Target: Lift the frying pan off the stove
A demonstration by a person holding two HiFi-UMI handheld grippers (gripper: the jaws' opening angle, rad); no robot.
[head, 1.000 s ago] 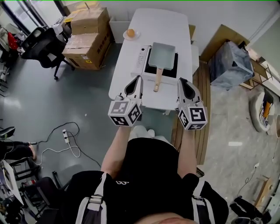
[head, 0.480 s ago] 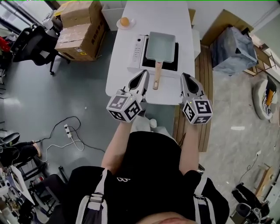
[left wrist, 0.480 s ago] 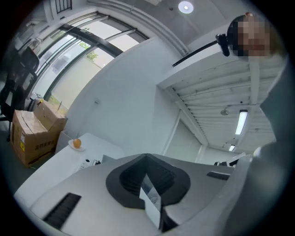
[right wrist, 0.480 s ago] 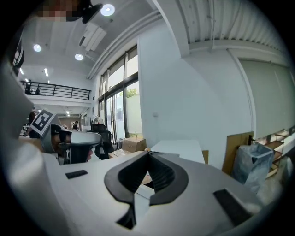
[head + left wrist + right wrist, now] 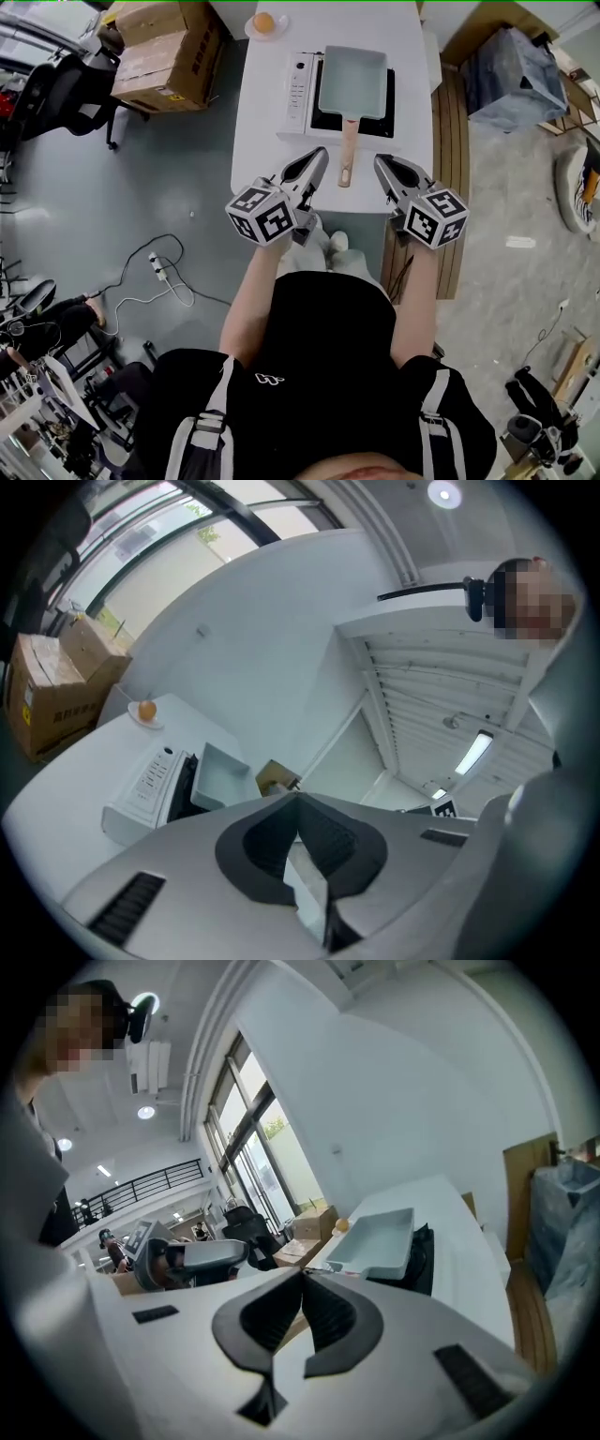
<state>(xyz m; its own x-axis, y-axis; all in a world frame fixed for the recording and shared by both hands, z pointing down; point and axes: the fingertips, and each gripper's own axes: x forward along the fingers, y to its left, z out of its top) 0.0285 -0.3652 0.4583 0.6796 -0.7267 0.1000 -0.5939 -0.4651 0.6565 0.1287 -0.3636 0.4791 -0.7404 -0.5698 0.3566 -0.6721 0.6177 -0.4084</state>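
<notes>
Just beyond stove [image 5: 300,92], egg [image 5: 264,22] on saucer [image 5: 250,31]

Matt pan [image 5: 352,82], wooden handle [image 5: 348,150]

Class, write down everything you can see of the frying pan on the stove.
The frying pan is rectangular, pale grey-blue, seemingly coated metal, and empty. It sits flat on the stove's black cooktop. Its light wooden handle points toward the person, extending over the white table. Nothing else visibly touches it.
</notes>
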